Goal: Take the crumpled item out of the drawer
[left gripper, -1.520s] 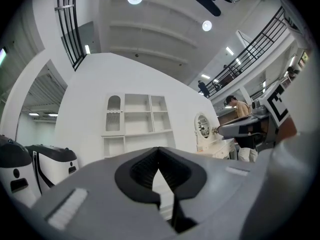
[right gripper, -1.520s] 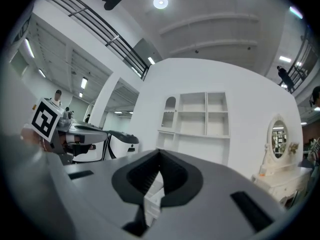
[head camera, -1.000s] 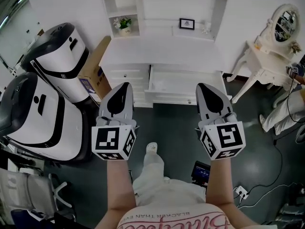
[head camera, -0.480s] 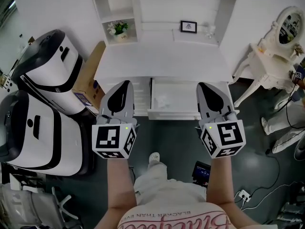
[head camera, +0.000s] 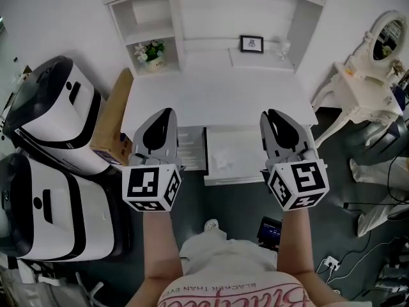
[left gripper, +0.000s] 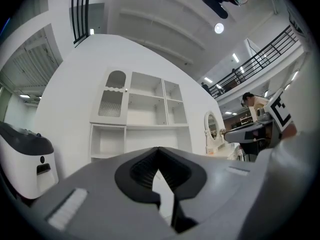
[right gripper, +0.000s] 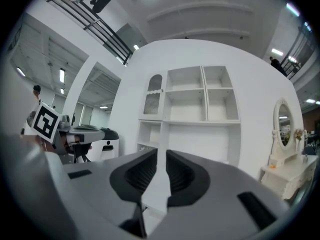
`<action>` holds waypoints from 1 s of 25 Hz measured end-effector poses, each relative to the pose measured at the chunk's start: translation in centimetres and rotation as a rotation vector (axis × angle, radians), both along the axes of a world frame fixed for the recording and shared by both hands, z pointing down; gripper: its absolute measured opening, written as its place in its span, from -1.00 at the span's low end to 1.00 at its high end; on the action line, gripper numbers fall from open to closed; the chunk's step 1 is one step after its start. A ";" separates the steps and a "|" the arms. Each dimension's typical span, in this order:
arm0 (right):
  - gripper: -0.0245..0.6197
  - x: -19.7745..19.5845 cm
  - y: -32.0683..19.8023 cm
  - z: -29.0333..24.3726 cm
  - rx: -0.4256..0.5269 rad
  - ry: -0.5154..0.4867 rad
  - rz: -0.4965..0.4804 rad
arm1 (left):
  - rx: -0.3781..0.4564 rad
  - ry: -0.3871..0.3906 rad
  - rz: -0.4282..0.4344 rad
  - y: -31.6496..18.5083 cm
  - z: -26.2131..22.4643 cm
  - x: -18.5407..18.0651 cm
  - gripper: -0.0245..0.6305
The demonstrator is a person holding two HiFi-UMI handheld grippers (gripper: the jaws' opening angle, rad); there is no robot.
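So we've got both tools held up in front of us, over the front edge of the plain white worktop point(head camera: 217, 98), neither one touching anything. The left grey tool point(head camera: 166, 113) has its jaws together with nothing in them, and the right grey tool point(head camera: 273, 113) looks closed up and empty too. The small white crumpled item point(head camera: 222, 164) sits inside the open white drawer point(head camera: 234, 180) under the worktop, between the two tools in the head view. Up on the shelves there's a little potted plant point(head camera: 148, 52) and a small black-framed picture point(head camera: 252, 43). Two big white-and-black machines point(head camera: 54, 110) stand on the left, with a brown cardboard box point(head camera: 110, 123) squeezed between them and the worktop
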State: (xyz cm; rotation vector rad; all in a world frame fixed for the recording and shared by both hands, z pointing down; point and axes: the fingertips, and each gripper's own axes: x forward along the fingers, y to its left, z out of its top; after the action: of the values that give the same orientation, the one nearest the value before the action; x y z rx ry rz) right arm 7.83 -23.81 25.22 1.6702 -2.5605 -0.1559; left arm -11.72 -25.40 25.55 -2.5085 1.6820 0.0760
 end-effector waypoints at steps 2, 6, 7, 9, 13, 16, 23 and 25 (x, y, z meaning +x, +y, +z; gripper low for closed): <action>-0.61 -0.4 -1.2 0.4 -0.016 -0.001 -0.003 | -0.003 0.001 0.013 -1.4 0.2 -0.2 -0.90; -0.16 -0.7 -3.3 1.5 -0.045 0.007 0.015 | -0.021 0.003 0.030 -3.4 1.0 -0.4 -0.90; -0.09 -0.8 -3.8 1.8 -0.054 0.011 0.019 | -0.027 0.006 0.031 -3.8 1.3 -0.4 -0.90; -0.04 -0.9 -4.6 2.4 -0.077 0.020 0.022 | -0.037 0.012 0.033 -4.4 1.6 -0.6 -0.90; -0.03 -1.0 -5.8 3.9 -0.122 0.037 0.021 | -0.058 0.017 0.033 -5.4 2.6 -0.9 -0.90; -0.03 -1.1 -6.7 5.5 -0.157 0.049 0.026 | -0.077 0.017 0.032 -6.0 3.4 -1.0 -0.90; -0.03 -1.0 -8.7 10.7 -0.278 0.051 0.014 | -0.126 0.006 0.026 -7.4 5.7 -0.7 -0.90; -0.03 -0.9 -9.2 12.5 -0.319 0.054 0.010 | -0.142 0.003 0.026 -7.7 6.4 -0.4 -0.90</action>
State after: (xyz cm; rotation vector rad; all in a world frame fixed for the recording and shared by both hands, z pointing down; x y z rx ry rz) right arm 6.93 -33.00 37.69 1.5367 -2.3831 0.1963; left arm -12.17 -33.07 31.98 -2.6330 1.7127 -0.0380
